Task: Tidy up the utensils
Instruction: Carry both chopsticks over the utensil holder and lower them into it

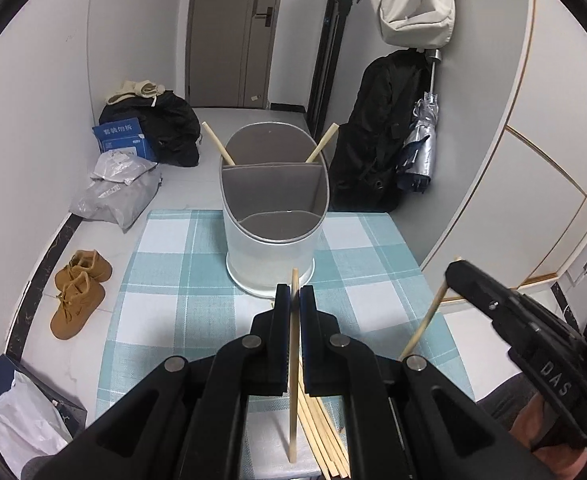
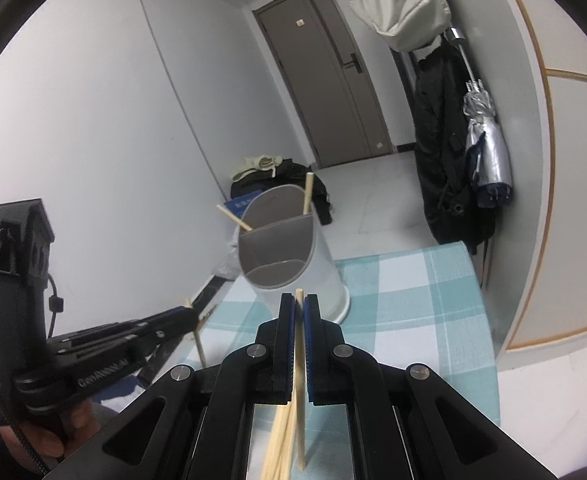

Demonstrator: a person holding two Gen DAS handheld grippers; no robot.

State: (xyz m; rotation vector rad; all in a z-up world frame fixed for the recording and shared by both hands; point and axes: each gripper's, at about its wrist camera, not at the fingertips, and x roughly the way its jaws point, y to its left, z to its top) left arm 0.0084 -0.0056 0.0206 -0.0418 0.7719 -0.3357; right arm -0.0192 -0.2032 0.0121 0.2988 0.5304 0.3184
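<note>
A white utensil holder (image 1: 271, 240) with grey dividers stands at the far end of the checked tablecloth (image 1: 173, 280). Two wooden chopsticks (image 1: 216, 143) lean out of its back compartment. My left gripper (image 1: 294, 294) is shut on one upright chopstick (image 1: 293, 400), just in front of the holder. Beneath it, a loose pile of chopsticks (image 1: 325, 444) lies on the table. My right gripper (image 2: 300, 304) is shut on another chopstick (image 2: 300, 420), close to the holder (image 2: 293, 256). Each gripper also shows in the other's view: the right gripper (image 1: 455, 274) and the left gripper (image 2: 187, 316).
Brown shoes (image 1: 77, 292), grey parcels (image 1: 117, 192) and black bags (image 1: 165, 128) lie on the floor to the left of the table. A dark coat (image 1: 377, 132) and a folded umbrella (image 1: 421, 152) hang at the right. A door (image 1: 229, 32) is behind.
</note>
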